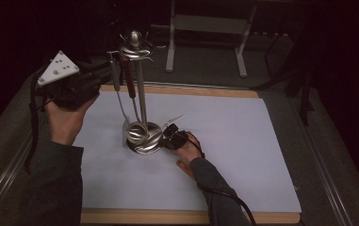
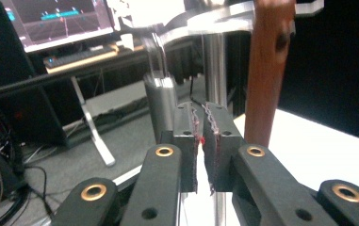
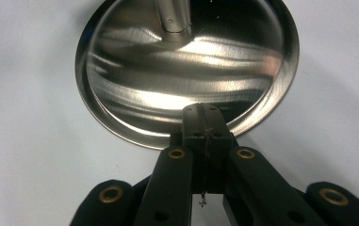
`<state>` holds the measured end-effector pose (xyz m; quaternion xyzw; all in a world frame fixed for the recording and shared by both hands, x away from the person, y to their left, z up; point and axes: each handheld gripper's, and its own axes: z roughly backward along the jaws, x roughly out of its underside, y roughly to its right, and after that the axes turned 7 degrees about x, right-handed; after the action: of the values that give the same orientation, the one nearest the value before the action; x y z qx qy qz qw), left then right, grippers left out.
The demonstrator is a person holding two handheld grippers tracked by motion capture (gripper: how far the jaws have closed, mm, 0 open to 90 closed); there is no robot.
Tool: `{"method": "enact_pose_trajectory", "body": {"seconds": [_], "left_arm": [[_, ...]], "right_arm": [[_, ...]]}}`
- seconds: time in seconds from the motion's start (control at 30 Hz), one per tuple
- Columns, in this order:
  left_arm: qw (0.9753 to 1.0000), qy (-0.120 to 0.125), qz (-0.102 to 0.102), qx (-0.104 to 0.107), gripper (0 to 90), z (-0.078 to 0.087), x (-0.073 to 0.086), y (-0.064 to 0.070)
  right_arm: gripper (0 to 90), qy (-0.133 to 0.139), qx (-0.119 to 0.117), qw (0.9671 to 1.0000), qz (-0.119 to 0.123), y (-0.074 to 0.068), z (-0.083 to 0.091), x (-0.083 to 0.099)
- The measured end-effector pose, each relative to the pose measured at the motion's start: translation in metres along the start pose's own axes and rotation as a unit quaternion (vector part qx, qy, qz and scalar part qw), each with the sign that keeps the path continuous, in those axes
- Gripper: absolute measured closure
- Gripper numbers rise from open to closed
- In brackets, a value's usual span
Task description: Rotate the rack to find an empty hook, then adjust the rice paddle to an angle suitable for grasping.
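A steel utensil stand rises from a round polished base (image 1: 144,140) (image 3: 186,70) on the white sheet, its pole (image 1: 141,94) topped by a knob. From its top ring hang a brown wooden-handled utensil (image 1: 129,77) (image 2: 266,70) and a grey metal-handled one (image 1: 115,75) (image 2: 161,101). My left gripper (image 1: 102,73) (image 2: 200,136) is held high just left of these handles, jaws shut with nothing between them. My right gripper (image 1: 167,136) (image 3: 207,123) is low on the sheet, jaws shut, tips resting over the base's near rim.
The white sheet (image 1: 243,141) covers a wood-edged board (image 1: 182,216) on a grey table. Beyond the table stand grey metal frame legs (image 1: 170,52). A monitor (image 2: 54,19) and keyboard (image 2: 80,56) sit on a desk behind.
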<state>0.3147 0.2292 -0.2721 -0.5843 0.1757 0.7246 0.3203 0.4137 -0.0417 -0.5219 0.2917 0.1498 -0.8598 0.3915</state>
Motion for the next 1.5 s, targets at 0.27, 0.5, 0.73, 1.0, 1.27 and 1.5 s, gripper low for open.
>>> {"method": "enact_pose_trajectory", "body": {"seconds": [0.27,0.5,0.73,1.0,1.27,1.5], "left_arm": [[0.9992,-0.033,-0.01,0.019,81.9,-0.001,0.029,0.011],[0.9975,-0.064,-0.004,0.028,78.8,-0.008,0.068,0.017],[0.9951,-0.087,0.022,0.041,76.5,-0.014,0.117,0.027],[0.9898,-0.116,0.06,0.056,75.1,-0.023,0.181,0.038],[0.9838,-0.142,0.077,0.077,73.4,-0.041,0.223,0.051],[0.9786,-0.164,0.093,0.082,70.7,-0.053,0.25,0.05]], "right_arm": [[90.0,0.0,-0.002,1.0,-0.001,0.0,0.0,0.0],[90.0,0.003,-0.002,1.0,-0.001,0.0,0.0,0.001],[90.0,0.004,0.002,1.0,-0.001,-0.001,0.0,0.001],[90.0,-0.002,0.0,1.0,0.003,0.0,0.0,-0.001],[90.0,-0.021,0.022,0.9992,0.024,-0.005,0.003,-0.004],[84.1,-0.024,0.045,0.9981,0.035,0.003,0.024,-0.004]]}}
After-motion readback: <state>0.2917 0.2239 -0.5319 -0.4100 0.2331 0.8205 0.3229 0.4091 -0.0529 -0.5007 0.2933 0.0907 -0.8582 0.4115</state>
